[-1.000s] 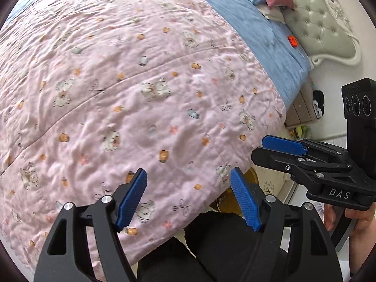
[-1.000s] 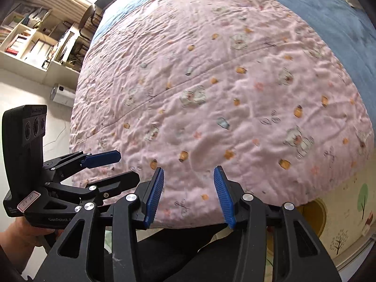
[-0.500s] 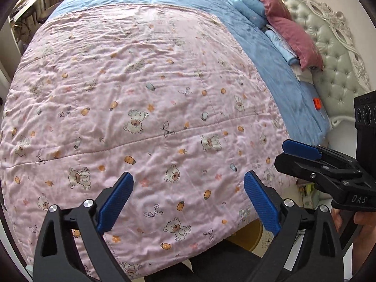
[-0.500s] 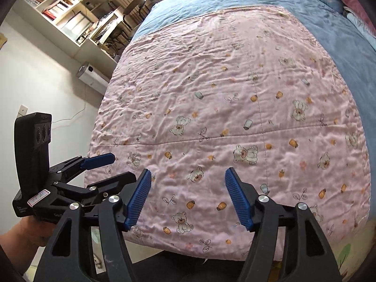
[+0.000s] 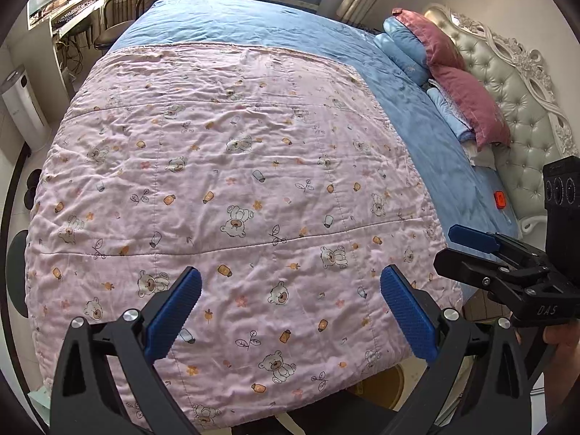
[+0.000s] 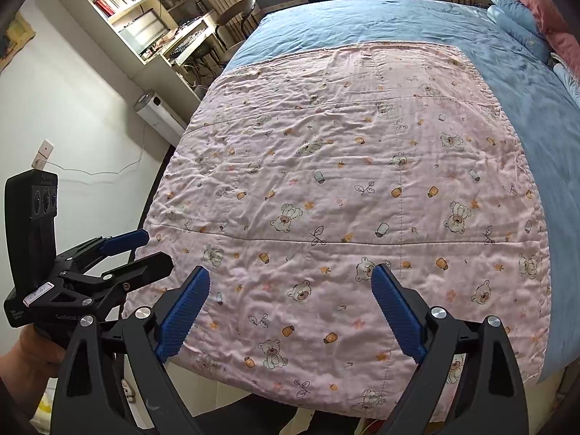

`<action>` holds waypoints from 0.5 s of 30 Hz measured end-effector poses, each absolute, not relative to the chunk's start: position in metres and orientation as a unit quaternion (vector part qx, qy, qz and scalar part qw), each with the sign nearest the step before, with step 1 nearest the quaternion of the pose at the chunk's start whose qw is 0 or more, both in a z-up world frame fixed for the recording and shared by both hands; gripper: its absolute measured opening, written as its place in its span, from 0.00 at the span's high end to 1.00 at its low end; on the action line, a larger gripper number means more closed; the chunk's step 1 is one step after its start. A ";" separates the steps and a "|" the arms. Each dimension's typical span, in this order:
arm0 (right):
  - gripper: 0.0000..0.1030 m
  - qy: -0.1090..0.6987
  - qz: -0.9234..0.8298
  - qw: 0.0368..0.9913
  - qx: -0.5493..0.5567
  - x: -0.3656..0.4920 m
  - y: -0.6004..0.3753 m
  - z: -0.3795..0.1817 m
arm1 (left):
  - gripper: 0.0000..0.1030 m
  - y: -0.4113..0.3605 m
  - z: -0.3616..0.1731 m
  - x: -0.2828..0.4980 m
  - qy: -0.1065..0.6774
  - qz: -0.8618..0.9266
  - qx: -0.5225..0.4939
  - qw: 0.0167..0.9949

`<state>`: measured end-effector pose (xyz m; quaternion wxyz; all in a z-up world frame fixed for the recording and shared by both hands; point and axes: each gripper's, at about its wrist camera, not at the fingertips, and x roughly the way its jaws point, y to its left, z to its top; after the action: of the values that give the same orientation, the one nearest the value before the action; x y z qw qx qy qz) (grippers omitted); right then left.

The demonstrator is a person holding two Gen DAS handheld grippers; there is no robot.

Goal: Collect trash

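Observation:
A pink quilt with bear prints (image 5: 235, 188) covers the near part of a bed with a blue sheet (image 5: 253, 25). A small orange-red object (image 5: 500, 199) lies on the blue sheet near the headboard, at the right of the left wrist view. My left gripper (image 5: 290, 293) is open and empty above the quilt's near edge. My right gripper (image 6: 290, 290) is open and empty over the same edge; it also shows at the right of the left wrist view (image 5: 467, 250). The left gripper shows at the left of the right wrist view (image 6: 141, 250).
Blue and maroon pillows (image 5: 453, 72) lie against a tufted headboard (image 5: 522, 108). A desk with a chair (image 5: 123, 7) and bookshelves (image 6: 119, 3) stand beyond the bed's far left. A white air purifier (image 5: 21, 108) stands on the floor at the left.
Both grippers have risen and pulled back from close over the quilt, so the whole bed now shows. Both jaws have opened wider.

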<state>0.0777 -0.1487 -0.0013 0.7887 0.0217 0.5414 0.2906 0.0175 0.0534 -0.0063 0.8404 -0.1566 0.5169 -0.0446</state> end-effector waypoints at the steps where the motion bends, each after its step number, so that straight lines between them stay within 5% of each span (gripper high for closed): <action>1: 0.15 0.541 0.292 0.788 0.022 0.078 -0.149 0.000 | 0.04 0.054 -0.004 0.016 0.513 -0.042 -0.156 0.843; 15: 0.15 0.541 0.299 0.786 0.021 0.074 -0.151 0.004 | 0.04 0.058 0.017 0.011 0.489 -0.044 -0.181 0.852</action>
<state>0.0743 -0.1515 0.0045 0.7856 0.0210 0.5410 0.2994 0.0112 0.0584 0.0173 0.8523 -0.1815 0.4886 -0.0439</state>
